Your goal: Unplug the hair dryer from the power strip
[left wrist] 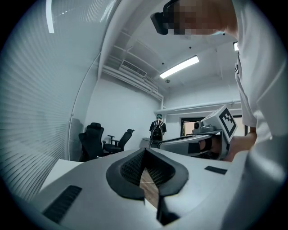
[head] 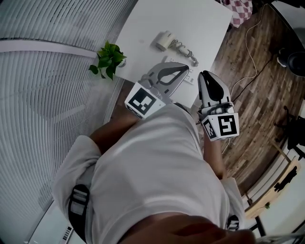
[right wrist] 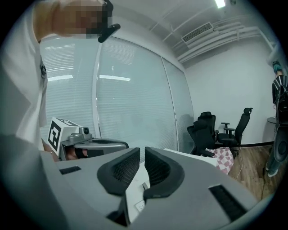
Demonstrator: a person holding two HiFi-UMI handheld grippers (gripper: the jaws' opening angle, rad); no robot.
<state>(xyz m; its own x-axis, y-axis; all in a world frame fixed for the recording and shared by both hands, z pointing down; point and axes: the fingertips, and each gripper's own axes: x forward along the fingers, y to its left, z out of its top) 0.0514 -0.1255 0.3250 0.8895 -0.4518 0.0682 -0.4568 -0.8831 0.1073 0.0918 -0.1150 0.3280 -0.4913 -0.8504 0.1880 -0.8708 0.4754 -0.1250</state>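
Currently the hair dryer (head: 164,40) lies on the white counter (head: 190,19) with its cord (head: 185,51) bunched beside it. The power strip (head: 190,76) is mostly hidden behind the grippers, so I can't tell if the plug is seated. Left gripper (head: 185,68): tips together, empty. Right gripper (head: 206,74): pads a narrow slit apart, nothing between them. Both are held above the counter's near edge. The barcode label (head: 66,233) is too small to read.

A white tabletop (head: 143,28) stands beside slatted window blinds (head: 43,71). A small green potted plant (head: 108,59) sits at its left edge. A red-checked cloth (head: 240,9) shows just past its far right corner, above a wooden floor (head: 257,109). Black office chairs (left wrist: 92,139) stand farther off.
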